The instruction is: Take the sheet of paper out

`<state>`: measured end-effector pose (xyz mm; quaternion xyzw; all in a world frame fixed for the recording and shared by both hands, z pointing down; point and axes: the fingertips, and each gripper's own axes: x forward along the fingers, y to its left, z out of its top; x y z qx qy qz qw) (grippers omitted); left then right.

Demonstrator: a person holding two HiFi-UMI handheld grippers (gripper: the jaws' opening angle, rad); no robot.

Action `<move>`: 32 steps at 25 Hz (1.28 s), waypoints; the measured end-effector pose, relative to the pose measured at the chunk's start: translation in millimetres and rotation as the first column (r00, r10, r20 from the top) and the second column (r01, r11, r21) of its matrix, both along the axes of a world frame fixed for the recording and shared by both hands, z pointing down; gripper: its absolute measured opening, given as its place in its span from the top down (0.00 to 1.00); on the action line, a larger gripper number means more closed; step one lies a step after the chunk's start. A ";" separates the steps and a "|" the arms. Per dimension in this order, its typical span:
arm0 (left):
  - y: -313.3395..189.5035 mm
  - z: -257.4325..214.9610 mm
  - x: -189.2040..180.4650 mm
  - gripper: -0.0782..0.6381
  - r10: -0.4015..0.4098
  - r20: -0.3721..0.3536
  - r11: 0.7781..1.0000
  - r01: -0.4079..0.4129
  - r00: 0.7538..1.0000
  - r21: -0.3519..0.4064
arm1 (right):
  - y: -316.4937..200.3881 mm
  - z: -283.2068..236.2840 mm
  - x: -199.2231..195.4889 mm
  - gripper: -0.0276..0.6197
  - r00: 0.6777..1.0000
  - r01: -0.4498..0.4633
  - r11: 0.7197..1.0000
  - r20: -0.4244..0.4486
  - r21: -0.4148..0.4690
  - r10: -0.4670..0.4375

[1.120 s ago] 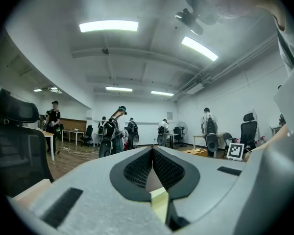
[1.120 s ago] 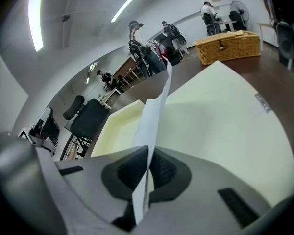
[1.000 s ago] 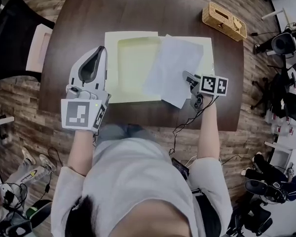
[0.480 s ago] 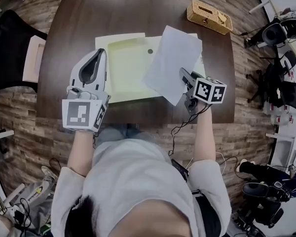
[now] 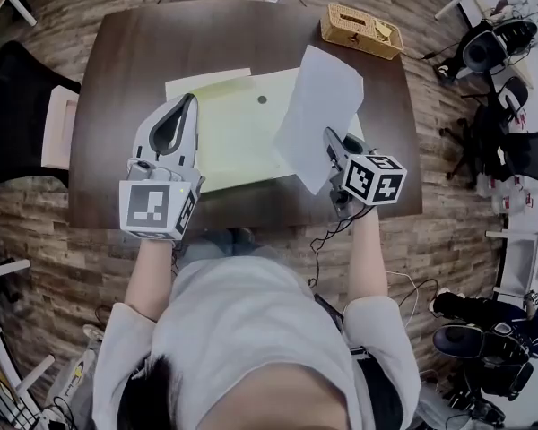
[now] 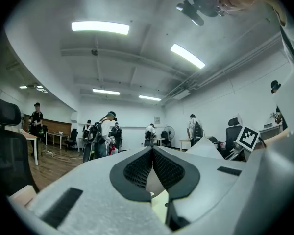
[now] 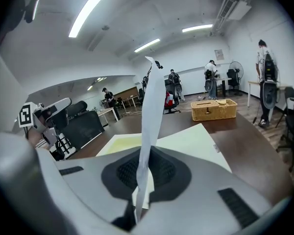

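My right gripper (image 5: 330,143) is shut on the near corner of a white sheet of paper (image 5: 318,106). The sheet is lifted off the open pale-yellow folder (image 5: 233,133) on the dark table (image 5: 125,52). In the right gripper view the sheet (image 7: 151,106) rises edge-on from between the closed jaws of the right gripper (image 7: 145,155), with the folder (image 7: 186,141) lying beyond. My left gripper (image 5: 186,104) hovers over the folder's left side. In the left gripper view the left gripper (image 6: 152,149) has its tips together and nothing shows between them.
A wicker basket (image 5: 360,30) stands at the table's far right corner. A black office chair (image 5: 18,106) is at the table's left side. More chairs (image 5: 493,52) are on the floor to the right. People stand far off in the room.
My right gripper has risen with the sheet, which now stands steeper and clear of the folder. My left gripper has shifted a little and stays shut.
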<state>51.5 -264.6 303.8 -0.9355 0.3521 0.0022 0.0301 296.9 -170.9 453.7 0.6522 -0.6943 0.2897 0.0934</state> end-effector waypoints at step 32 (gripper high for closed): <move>24.0 -14.0 35.7 0.88 0.127 -0.009 0.992 -0.127 0.992 0.016 | 39.8 -95.4 -8.0 0.94 0.942 -0.088 0.951 -0.286 0.297 0.176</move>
